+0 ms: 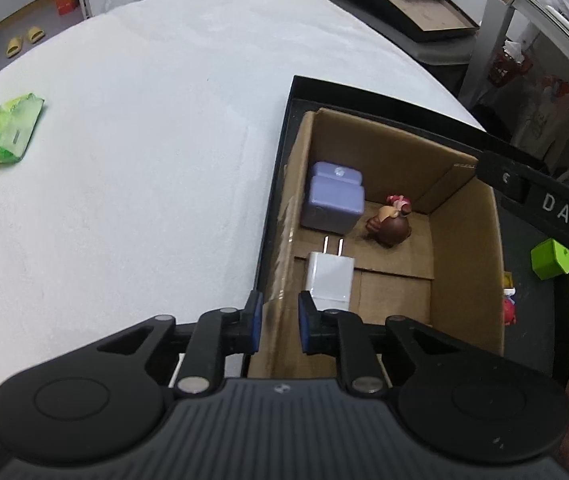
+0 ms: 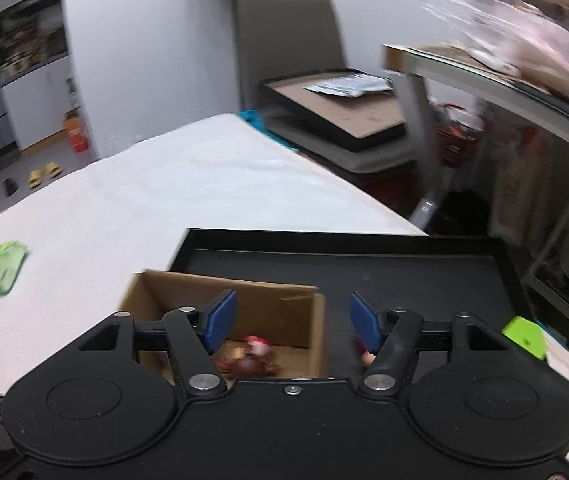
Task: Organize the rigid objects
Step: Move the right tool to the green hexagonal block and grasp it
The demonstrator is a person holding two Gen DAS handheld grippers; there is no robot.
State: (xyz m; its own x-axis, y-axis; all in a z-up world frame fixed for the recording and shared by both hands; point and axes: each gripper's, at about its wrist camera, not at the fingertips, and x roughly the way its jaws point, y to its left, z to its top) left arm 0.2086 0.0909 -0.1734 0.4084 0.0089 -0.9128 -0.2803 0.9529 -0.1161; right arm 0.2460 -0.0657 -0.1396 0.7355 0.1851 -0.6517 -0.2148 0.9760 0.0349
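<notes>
An open brown cardboard box [image 1: 464, 264] sits in a shallow black tray [image 1: 280, 184] on the white tabletop's [image 1: 144, 140] right side. Inside lie a white plug charger [image 1: 330, 278] near, a lilac block [image 1: 334, 202] far, a brown figurine [image 1: 390, 226] right. A green cube [image 1: 551, 259] lies right of the box; a green packet [image 1: 8, 130] far left.

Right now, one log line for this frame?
left gripper: jaws straddle cardboard box wall | right gripper: open, empty | in box: charger, purple block, figurine | outside: green cube
</notes>
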